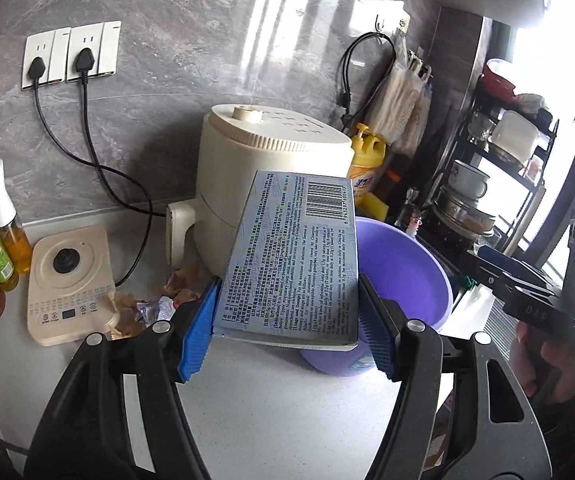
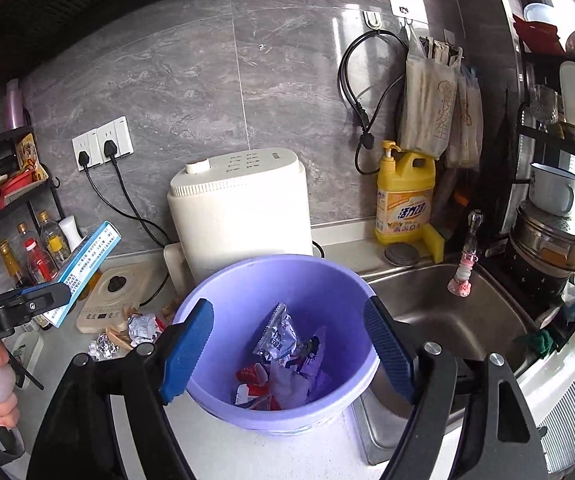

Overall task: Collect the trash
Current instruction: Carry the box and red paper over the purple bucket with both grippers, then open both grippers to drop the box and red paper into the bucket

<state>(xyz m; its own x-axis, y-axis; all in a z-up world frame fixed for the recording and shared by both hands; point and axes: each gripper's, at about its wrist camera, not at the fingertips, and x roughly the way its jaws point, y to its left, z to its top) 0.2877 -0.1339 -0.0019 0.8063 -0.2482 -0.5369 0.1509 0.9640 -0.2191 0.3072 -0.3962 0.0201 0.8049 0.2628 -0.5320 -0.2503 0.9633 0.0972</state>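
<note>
Barcoded "Usage and Dosage" medicine box [image 1: 291, 256] clamped in left jaws; right jaws apart.

My left gripper [image 1: 287, 320] clamps a tilted blue medicine box [image 1: 291, 256] above the counter beside the wrapper-filled purple bucket [image 2: 227, 292].

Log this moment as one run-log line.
left gripper: shut on box, held above counter | right gripper: open, empty, at bin | bin: holds wrappers | wrappers left on counter

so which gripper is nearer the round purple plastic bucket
Right. The right gripper hangs open at the round purple plastic bucket's rim; the left gripper holds a blue printed box beside it.
</note>
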